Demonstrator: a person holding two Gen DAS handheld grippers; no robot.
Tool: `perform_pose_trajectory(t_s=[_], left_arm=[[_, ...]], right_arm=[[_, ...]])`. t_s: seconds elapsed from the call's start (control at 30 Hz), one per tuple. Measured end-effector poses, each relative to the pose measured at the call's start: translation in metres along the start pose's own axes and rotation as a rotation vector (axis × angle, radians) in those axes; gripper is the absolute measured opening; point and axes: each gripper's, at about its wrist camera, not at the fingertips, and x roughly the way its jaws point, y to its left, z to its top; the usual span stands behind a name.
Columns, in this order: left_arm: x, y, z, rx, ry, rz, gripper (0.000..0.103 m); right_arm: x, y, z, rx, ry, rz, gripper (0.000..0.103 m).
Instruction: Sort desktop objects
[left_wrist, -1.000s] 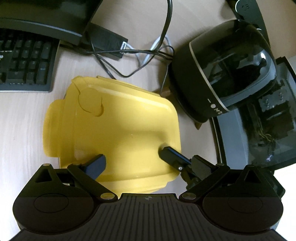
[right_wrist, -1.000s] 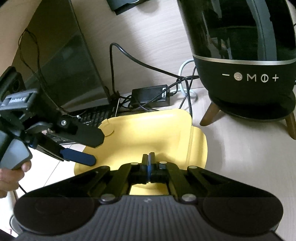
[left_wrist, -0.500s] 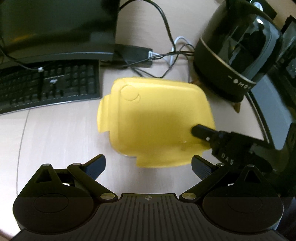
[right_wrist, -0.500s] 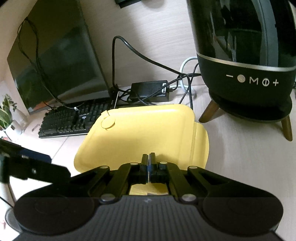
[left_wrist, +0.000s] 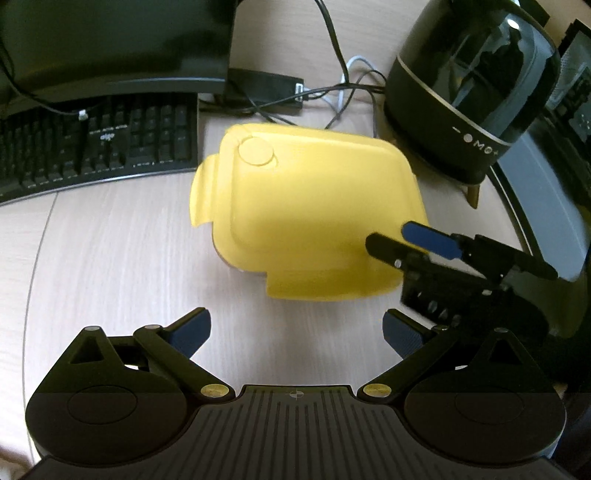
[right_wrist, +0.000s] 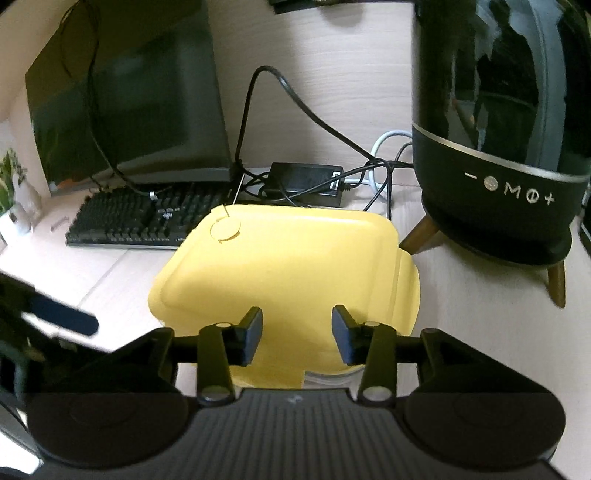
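Note:
A yellow lidded container (left_wrist: 306, 218) sits on the light desk, its lid closed with a round tab at one corner. My left gripper (left_wrist: 295, 332) is open and empty, held back from the container's near edge. My right gripper (right_wrist: 297, 334) is open, its fingers just over the near edge of the container (right_wrist: 280, 269), not touching it. The right gripper also shows in the left wrist view (left_wrist: 413, 240) at the container's right side. One left fingertip (right_wrist: 62, 314) shows at the left of the right wrist view.
A black keyboard (left_wrist: 96, 144) and monitor (left_wrist: 110, 40) stand at the back left. A black round speaker on wooden legs (left_wrist: 472, 85) stands at the back right, with a power brick and tangled cables (left_wrist: 266, 92) behind the container. A dark glass case (left_wrist: 554, 206) is at the right.
My left gripper let go of the container and drew back from it. My right gripper, shut on the container's edge before, has opened. The container stays on the desk.

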Motion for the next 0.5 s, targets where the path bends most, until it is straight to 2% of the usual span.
perform_pose_trajectory(t_s=[0.13, 0.27, 0.5], left_arm=[[-0.002, 0.000, 0.002, 0.006, -0.015, 0.013, 0.102], [-0.005, -0.001, 0.008, 0.007, -0.035, 0.013, 0.102], [-0.003, -0.002, 0.015, -0.003, -0.033, 0.010, 0.102]], right_arm=[[-0.010, -0.013, 0.017, 0.062, -0.040, 0.036, 0.049], [-0.005, -0.023, 0.035, 0.056, -0.052, 0.002, 0.049], [0.018, -0.022, 0.039, 0.048, -0.021, 0.050, 0.048]])
